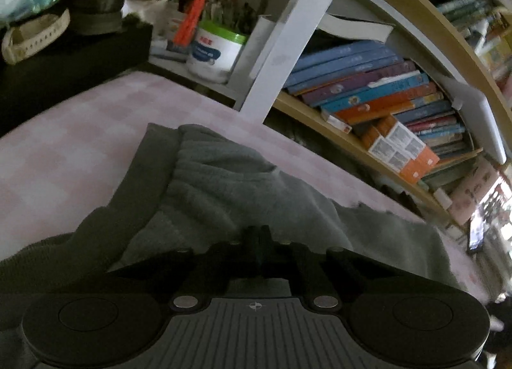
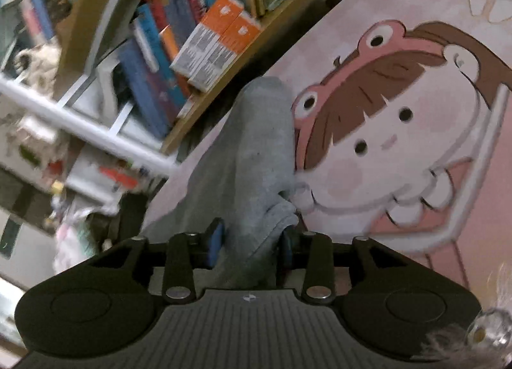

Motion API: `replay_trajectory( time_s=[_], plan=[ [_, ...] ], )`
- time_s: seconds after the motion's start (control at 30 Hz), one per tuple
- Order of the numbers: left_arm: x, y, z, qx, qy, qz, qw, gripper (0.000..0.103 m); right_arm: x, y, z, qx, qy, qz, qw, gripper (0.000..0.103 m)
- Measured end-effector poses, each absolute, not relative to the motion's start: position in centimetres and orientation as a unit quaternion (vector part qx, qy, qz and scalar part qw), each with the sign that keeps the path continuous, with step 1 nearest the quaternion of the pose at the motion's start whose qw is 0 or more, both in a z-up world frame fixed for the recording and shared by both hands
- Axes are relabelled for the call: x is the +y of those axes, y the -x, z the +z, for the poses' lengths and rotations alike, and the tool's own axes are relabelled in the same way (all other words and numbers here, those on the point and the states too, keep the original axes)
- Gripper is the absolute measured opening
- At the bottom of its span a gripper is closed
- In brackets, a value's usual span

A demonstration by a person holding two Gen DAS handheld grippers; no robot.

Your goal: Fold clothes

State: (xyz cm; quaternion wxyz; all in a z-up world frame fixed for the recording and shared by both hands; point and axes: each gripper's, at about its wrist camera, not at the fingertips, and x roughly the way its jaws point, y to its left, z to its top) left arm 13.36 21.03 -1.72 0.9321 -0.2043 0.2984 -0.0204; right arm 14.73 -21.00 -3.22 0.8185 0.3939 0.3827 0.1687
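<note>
A grey fleece garment (image 1: 230,183) lies bunched on a pale pink mat (image 1: 64,151). My left gripper (image 1: 260,234) is shut on a fold of it, the cloth rising in front of the closed fingers. In the right wrist view the same grey garment (image 2: 252,151) stretches away from me over the pink cartoon mat (image 2: 400,145). My right gripper (image 2: 252,241) is shut on its near end, with the cloth pinched between the blue pads (image 2: 216,241).
A wooden bookshelf full of books (image 1: 377,97) runs along the mat's far edge, with a white post (image 1: 288,36) and a white tub of pens (image 1: 214,52). Dark bags (image 1: 64,58) sit at the left. The shelf also shows in the right wrist view (image 2: 179,49).
</note>
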Motion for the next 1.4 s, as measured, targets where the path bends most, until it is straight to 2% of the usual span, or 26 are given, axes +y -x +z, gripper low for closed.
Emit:
replay_trajectory(
  time_s=[0.07, 0.17, 0.3, 0.37, 0.47, 0.5, 0.53, 0.57, 0.6, 0.83, 1.0, 1.1, 1.3, 1.4],
  plan=[
    [20.4, -13.4, -1.5, 0.296, 0.182, -0.018, 0.937, 0.006, -20.0, -15.9, -2.3, 0.360, -0.390, 0.151, 0.834, 0.015],
    [20.2, -13.4, -1.5, 0.295, 0.178, -0.021, 0.939, 0.009, -17.3, -16.9, 1.2, 0.287, -0.338, 0.148, 0.884, 0.013],
    [20.8, -13.4, -1.7, 0.294, 0.198, -0.027, 0.935, 0.009, -8.7, -13.5, 6.7, 0.146, -0.135, 0.269, 0.943, 0.012],
    [21.0, -13.4, -1.7, 0.294, 0.202, -0.029, 0.934, 0.009, -4.7, -11.0, 7.3, 0.144, -0.036, 0.399, 0.905, 0.013],
    [20.9, -13.3, -1.7, 0.294, 0.200, -0.028, 0.934, 0.009, -1.7, -8.7, 5.3, 0.234, 0.026, 0.511, 0.826, 0.016],
    [20.8, -13.3, -1.7, 0.294, 0.199, -0.027, 0.934, 0.009, -1.7, -8.5, 4.4, 0.263, 0.024, 0.520, 0.813, 0.018],
    [20.8, -13.3, -1.7, 0.294, 0.198, -0.027, 0.935, 0.009, -2.0, -8.3, 3.6, 0.284, 0.020, 0.522, 0.804, 0.029],
    [20.8, -13.3, -1.7, 0.294, 0.197, -0.027, 0.935, 0.009, -2.5, -8.2, 3.1, 0.299, 0.016, 0.523, 0.798, 0.044],
    [20.7, -13.3, -1.7, 0.294, 0.195, -0.026, 0.935, 0.009, -3.3, -8.1, 2.7, 0.309, 0.013, 0.522, 0.795, 0.049],
    [20.5, -13.3, -1.6, 0.294, 0.188, -0.027, 0.937, 0.011, -7.7, -9.4, 3.7, 0.337, -0.059, 0.493, 0.800, 0.069],
    [20.5, -13.3, -1.6, 0.294, 0.188, -0.027, 0.937, 0.011, -10.7, -10.9, 4.5, 0.356, -0.121, 0.464, 0.802, 0.069],
    [20.5, -13.3, -1.6, 0.294, 0.188, -0.027, 0.937, 0.011, -10.7, -14.6, 3.2, 0.396, -0.216, 0.415, 0.790, 0.067],
    [20.6, -13.3, -1.6, 0.294, 0.191, -0.028, 0.936, 0.012, -7.5, -19.9, 0.3, 0.452, -0.270, 0.325, 0.785, 0.053],
    [20.6, -13.3, -1.7, 0.294, 0.192, -0.029, 0.936, 0.012, -6.7, -21.5, -1.0, 0.460, -0.296, 0.305, 0.779, 0.041]
  ],
)
